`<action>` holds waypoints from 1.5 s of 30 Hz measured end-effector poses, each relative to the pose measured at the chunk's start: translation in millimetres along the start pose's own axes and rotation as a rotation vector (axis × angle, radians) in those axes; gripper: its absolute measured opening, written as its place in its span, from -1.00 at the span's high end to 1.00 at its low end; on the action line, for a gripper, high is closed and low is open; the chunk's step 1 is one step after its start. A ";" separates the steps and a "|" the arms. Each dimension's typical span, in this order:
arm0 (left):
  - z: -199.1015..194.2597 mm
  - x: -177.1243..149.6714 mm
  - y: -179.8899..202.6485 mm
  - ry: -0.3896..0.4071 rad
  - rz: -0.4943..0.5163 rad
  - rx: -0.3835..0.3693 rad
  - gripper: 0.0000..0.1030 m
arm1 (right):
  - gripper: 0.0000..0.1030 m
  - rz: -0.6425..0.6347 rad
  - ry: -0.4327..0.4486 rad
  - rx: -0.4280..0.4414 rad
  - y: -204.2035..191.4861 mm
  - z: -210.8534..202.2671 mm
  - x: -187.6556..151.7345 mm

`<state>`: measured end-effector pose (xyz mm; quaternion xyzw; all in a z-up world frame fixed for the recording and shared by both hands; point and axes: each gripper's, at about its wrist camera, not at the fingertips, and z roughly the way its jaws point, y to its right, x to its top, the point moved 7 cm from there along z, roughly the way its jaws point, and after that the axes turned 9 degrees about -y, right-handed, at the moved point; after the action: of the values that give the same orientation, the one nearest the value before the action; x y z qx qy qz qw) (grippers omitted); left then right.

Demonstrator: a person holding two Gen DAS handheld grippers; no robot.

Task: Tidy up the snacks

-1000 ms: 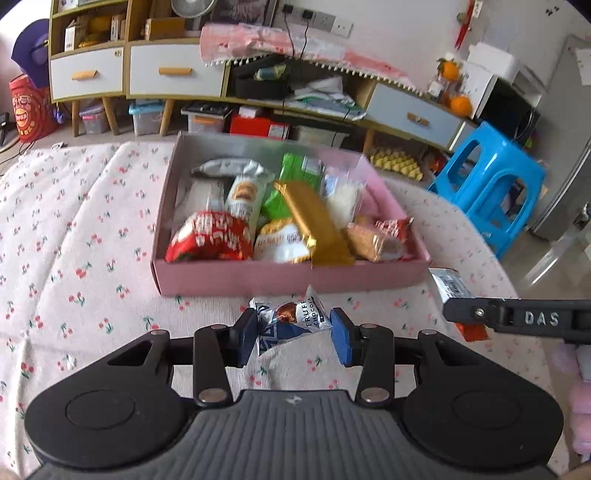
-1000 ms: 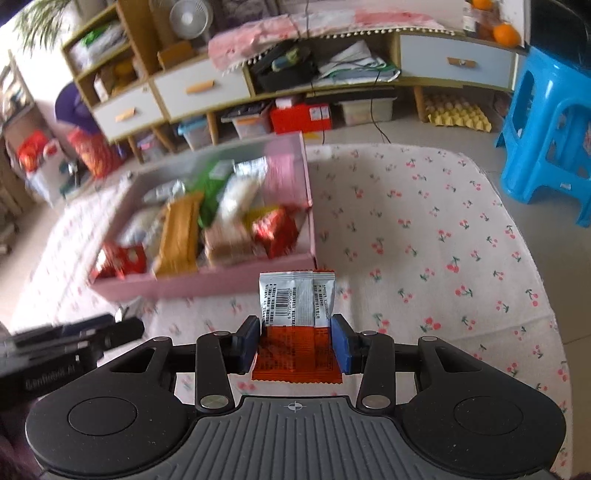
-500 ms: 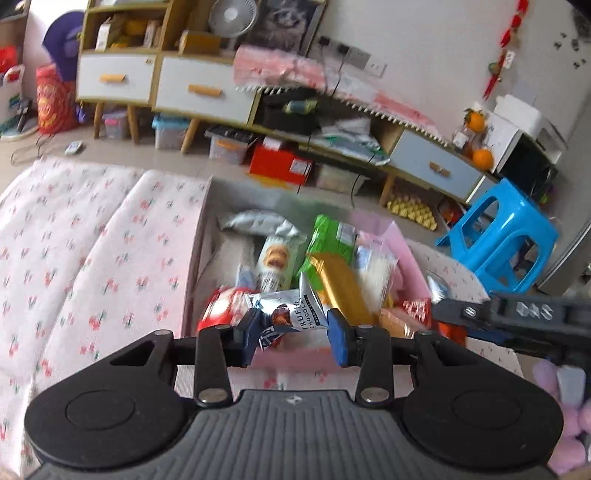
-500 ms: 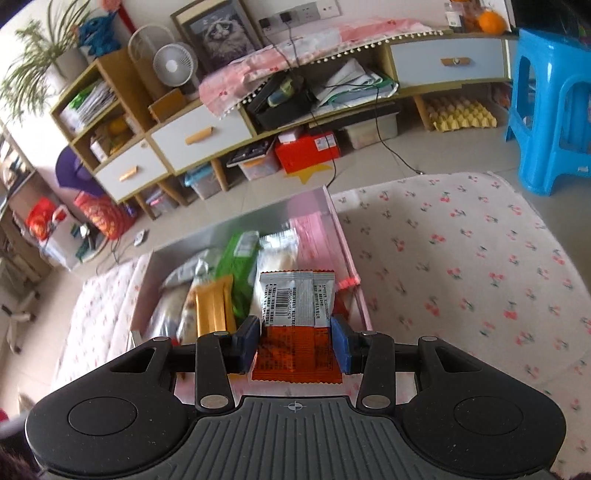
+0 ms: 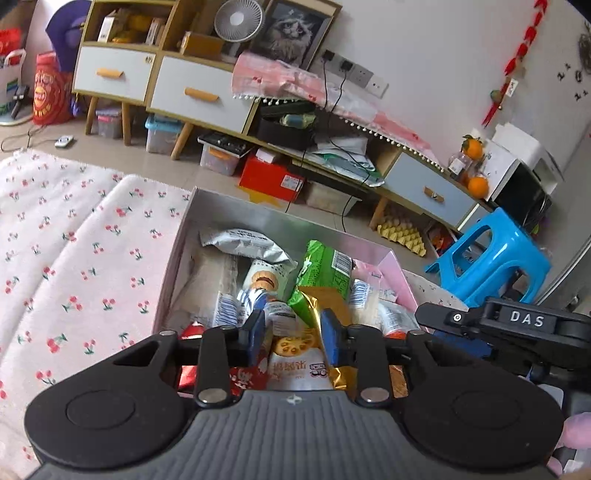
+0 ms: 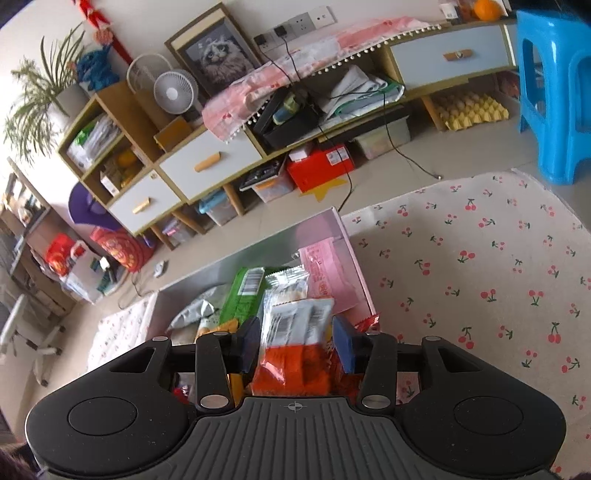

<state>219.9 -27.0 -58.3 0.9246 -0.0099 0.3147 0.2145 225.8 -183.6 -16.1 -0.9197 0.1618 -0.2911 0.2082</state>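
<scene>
This is a lived-in room of a home. Along the far wall runs a low wooden sideboard (image 5: pixel 192 92) with white drawers and open cubbies stuffed with boxes, a small desk fan (image 5: pixel 238 20) and a framed cat picture (image 5: pixel 291 31) standing on top. Plastic storage bins (image 5: pixel 160 134) and a red box (image 5: pixel 271 177) sit on the tiled floor beneath it. A bright blue plastic stool (image 5: pixel 491 258) stands to the right, oranges (image 5: pixel 476 184) above it on a shelf, a potted plant (image 6: pixel 40 92) at the far left. The near surface wears a cherry-print cloth (image 6: pixel 480 258).
</scene>
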 end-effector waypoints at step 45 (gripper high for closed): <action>-90.5 -72.6 -6.3 -0.209 0.088 0.340 -0.99 | -0.91 -0.290 -0.161 -0.253 -32.0 -85.8 -120.5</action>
<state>110.4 6.7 -39.1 0.9738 -0.0190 0.2232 0.0391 86.0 -130.3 6.7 -0.9725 0.0459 -0.2207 0.0591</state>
